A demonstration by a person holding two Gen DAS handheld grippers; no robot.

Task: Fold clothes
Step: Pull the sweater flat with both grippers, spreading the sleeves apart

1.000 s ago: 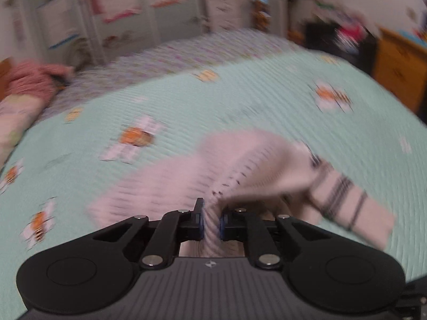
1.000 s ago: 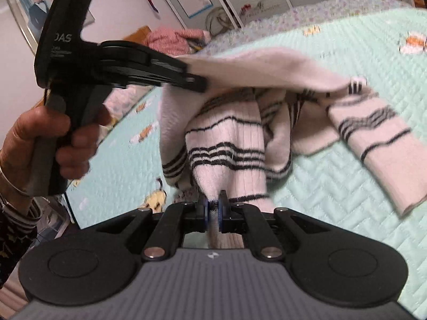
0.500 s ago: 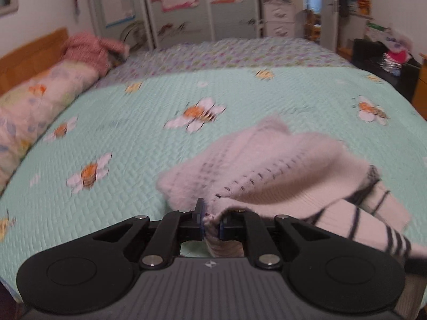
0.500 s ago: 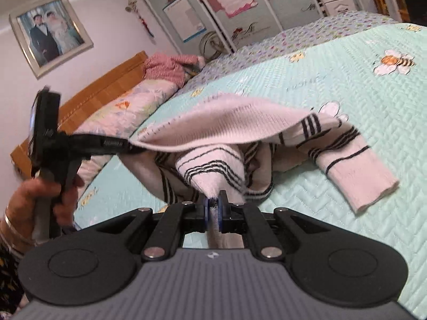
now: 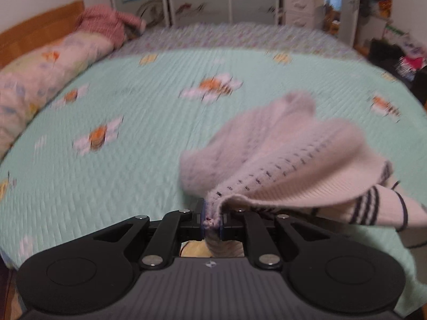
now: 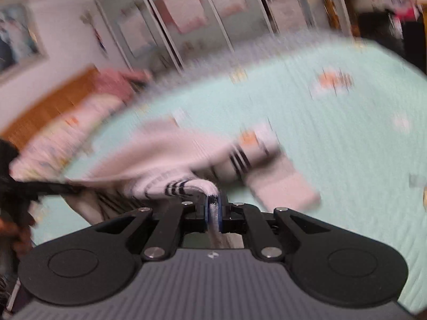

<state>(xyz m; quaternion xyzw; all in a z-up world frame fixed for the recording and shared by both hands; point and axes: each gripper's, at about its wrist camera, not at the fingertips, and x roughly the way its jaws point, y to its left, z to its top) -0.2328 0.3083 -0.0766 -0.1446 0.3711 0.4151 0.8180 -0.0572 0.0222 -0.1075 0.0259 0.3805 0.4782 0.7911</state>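
Clamping opposite edges of the white striped sweater (image 5: 291,157), the left tongs (image 5: 212,220) and right tongs (image 6: 213,212) were both closed on knit, holding it above the green bedspread (image 5: 128,122). Spreading it flat would need even tension, both edges lowered together.

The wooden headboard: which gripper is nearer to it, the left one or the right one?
Left. In the right wrist view the left gripper sits toward the wooden headboard, while the right gripper is farther across the bed. Both are shut on the striped sweater.
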